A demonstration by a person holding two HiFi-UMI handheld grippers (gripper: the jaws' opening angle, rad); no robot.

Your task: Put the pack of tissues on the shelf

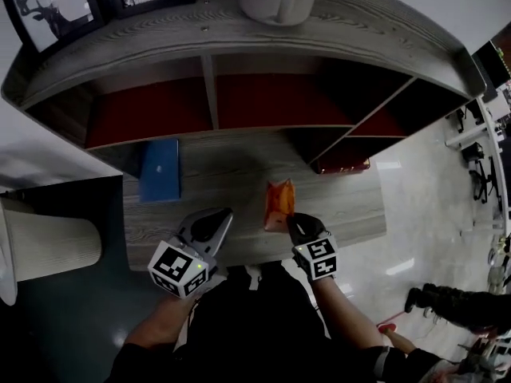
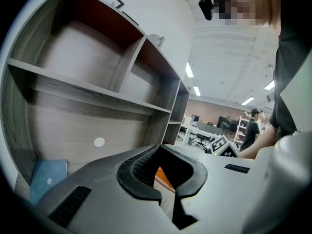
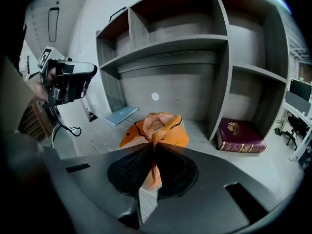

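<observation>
An orange pack of tissues (image 1: pixel 280 202) lies on the wooden desk (image 1: pixel 223 174) in front of the shelf unit (image 1: pixel 209 94). My right gripper (image 1: pixel 286 218) is at its near end, shut on the crumpled orange wrapper. In the right gripper view the pack (image 3: pixel 156 130) bunches up just ahead of the closed jaws of that gripper (image 3: pixel 152 152). My left gripper (image 1: pixel 219 214) hovers over the desk to the left of the pack, apart from it. In the left gripper view this gripper (image 2: pixel 168 191) has its jaws together with nothing between them, and a sliver of orange shows behind them.
A blue book (image 1: pixel 160 170) lies flat on the desk at the left, under the shelf's left bay. A maroon book (image 3: pixel 241 136) lies in the low right compartment. A ribbed white lampshade (image 1: pixel 48 246) stands at the far left. Framed pictures (image 1: pixel 56 6) sit on top.
</observation>
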